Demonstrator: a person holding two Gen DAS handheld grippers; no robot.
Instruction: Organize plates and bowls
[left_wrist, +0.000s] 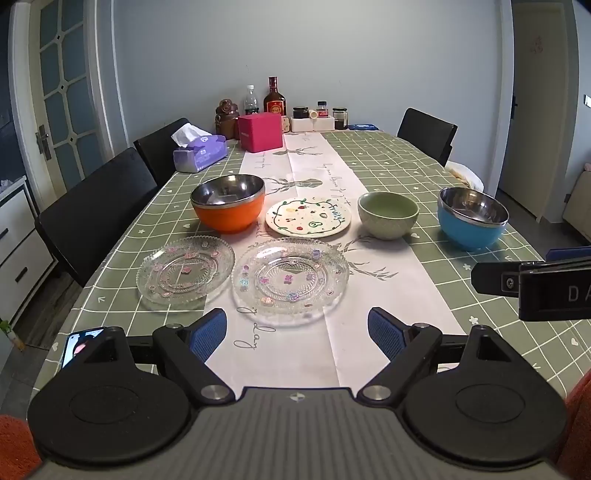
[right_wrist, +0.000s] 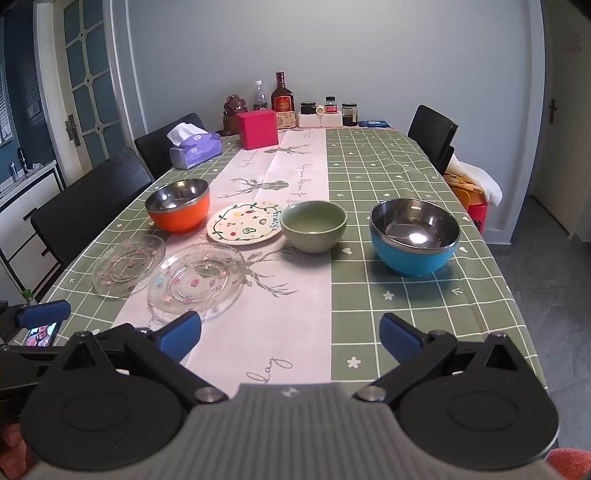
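Two clear glass plates lie side by side near the front: the left glass plate (left_wrist: 185, 270) (right_wrist: 128, 266) and the right glass plate (left_wrist: 290, 280) (right_wrist: 197, 282). Behind them stand an orange bowl (left_wrist: 229, 206) (right_wrist: 179, 209), a white patterned plate (left_wrist: 308, 216) (right_wrist: 245, 223), a green bowl (left_wrist: 388, 214) (right_wrist: 314, 225) and a blue bowl (left_wrist: 472, 216) (right_wrist: 414, 236). My left gripper (left_wrist: 297, 334) is open and empty, just short of the right glass plate. My right gripper (right_wrist: 290, 334) is open and empty over the runner, short of the green bowl.
The table (left_wrist: 406, 166) has a green checked cloth and a pale runner. At its far end stand a pink box (left_wrist: 259, 132), a tissue pack (left_wrist: 199, 149), bottles and jars. Black chairs (left_wrist: 96, 214) line the left side, one chair (left_wrist: 428, 133) the right. A phone (left_wrist: 79, 345) lies front left.
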